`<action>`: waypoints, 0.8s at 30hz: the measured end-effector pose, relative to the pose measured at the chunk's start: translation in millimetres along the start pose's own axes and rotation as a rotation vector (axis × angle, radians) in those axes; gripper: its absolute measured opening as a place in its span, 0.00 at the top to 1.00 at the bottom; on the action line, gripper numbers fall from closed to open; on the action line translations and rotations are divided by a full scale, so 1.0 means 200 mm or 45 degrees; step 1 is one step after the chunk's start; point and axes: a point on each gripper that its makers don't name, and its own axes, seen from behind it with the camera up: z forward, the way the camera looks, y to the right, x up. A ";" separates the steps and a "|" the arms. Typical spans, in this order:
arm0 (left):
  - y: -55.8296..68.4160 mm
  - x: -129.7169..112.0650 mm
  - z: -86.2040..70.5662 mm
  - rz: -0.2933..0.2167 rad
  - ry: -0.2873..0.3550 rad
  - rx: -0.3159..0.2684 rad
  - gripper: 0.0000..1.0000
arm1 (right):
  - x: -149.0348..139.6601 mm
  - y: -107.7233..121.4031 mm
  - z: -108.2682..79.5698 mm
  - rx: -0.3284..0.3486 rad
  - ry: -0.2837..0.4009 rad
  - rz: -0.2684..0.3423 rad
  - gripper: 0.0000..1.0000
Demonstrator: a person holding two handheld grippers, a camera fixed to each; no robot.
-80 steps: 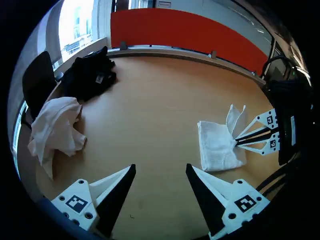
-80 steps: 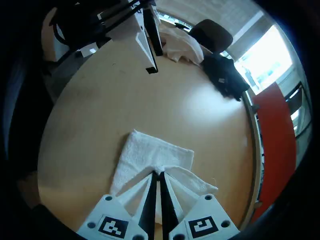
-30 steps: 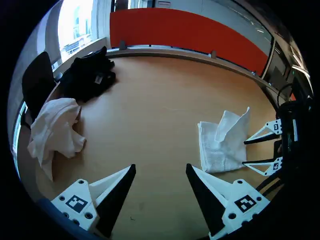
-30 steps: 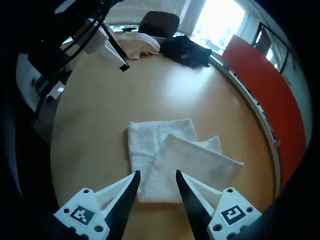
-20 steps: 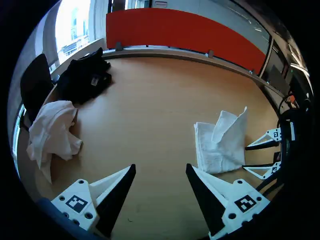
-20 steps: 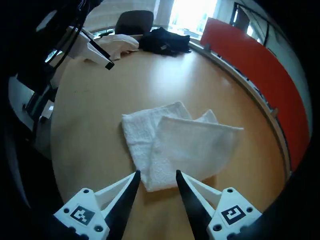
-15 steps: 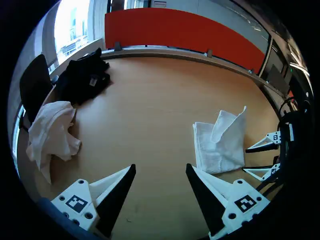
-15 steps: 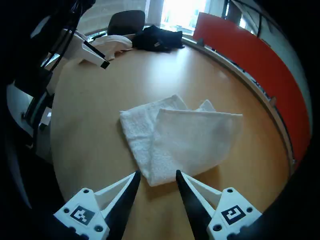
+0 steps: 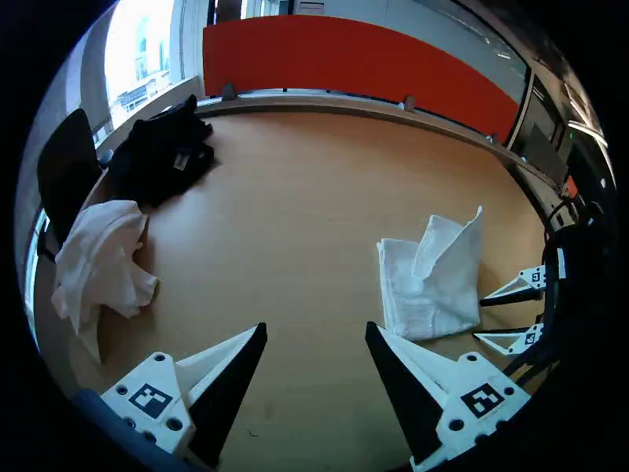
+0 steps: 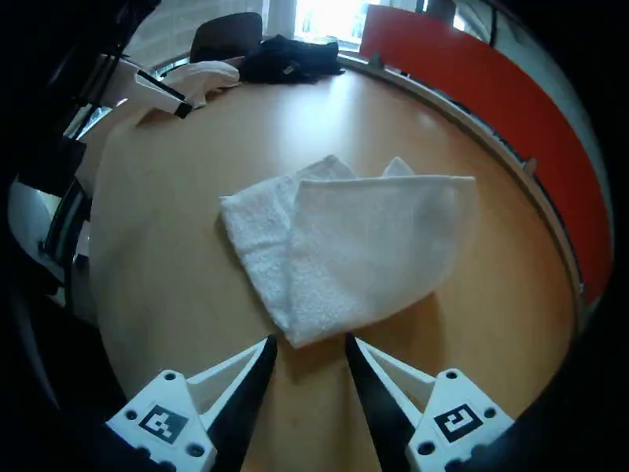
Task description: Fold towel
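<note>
**Towel half-folded on desk, both grippers free**

Left gripper view: my left gripper (image 9: 314, 338) hangs over bare desk (image 9: 291, 204), jaws spread wide, grasping nothing. The towel (image 9: 431, 279) lies ahead and to its right, near the desk's right-hand edge. From this side I see its far end lifted in a loose, peaked flap above the flat lower layers. The right gripper (image 9: 507, 318) sits just beyond the towel's right edge, apart from the cloth.

Right gripper view: the right gripper (image 10: 310, 350) has its jaws apart, holding nothing. The towel's near corner lies just ahead of the gap between the fingertips. From here the top layer reads as skewed across the lower one, with a small point of cloth peeking out at the far side. The left gripper (image 10: 157, 90) is well apart, at the far left.

Count:
- two grippers
- one towel
- one crumpled white cloth (image 9: 102, 263)
- one black garment (image 9: 161, 153)
- one chair (image 9: 59, 177)
- one red panel (image 9: 354, 59) along the desk's far edge
</note>
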 end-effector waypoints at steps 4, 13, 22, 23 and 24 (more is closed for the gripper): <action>0.00 0.00 0.00 0.000 -0.001 0.000 0.07 | -0.01 -0.01 0.00 0.010 -0.002 0.057 0.35; 0.00 -0.01 -0.01 0.004 -0.003 -0.001 0.07 | -0.01 -0.01 0.01 0.020 0.006 0.125 0.39; 0.01 -0.02 -0.01 0.005 -0.003 -0.004 0.07 | -0.01 -0.02 0.02 0.025 0.006 0.179 0.61; 0.01 -0.02 -0.01 0.005 -0.003 -0.004 0.07 | -0.01 -0.02 0.02 0.027 0.006 0.187 0.62; 0.01 -0.02 -0.01 0.005 -0.003 -0.003 0.07 | -0.01 -0.02 0.02 0.028 0.007 0.195 0.62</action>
